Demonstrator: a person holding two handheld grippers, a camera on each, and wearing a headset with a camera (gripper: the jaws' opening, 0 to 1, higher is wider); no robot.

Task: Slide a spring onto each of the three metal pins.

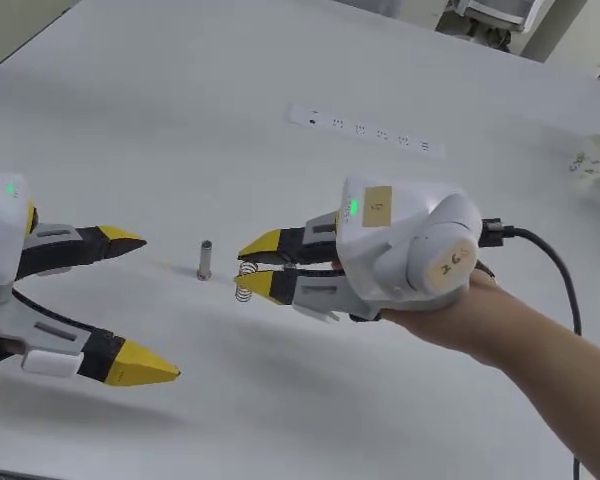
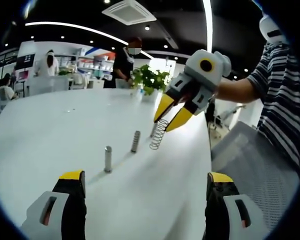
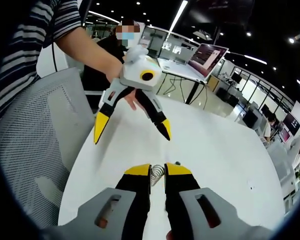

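- Spring (image 2: 159,134): thin wire coil, pinched at its upper end by the right gripper (image 2: 170,114), whose jaws are almost closed on it. It hangs tilted, with its lower end near the table (image 1: 180,120).
- Bare pin (image 2: 108,159): short, smooth metal cylinder standing upright, near the spring on the left gripper's side. The spring's axis likely needs to be brought upright over its top.
- Sprung pin (image 2: 135,141): already coiled, just beside the hanging spring.
- Left gripper (image 1: 155,305): jaws wide, empty, well apart from the spring.
- Table: white, matte, flat.

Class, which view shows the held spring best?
Left gripper view: the spring hangs side-on, nearly whole, below the right gripper. Head view: few coils by the tips. Right gripper view: a sliver between its jaws.
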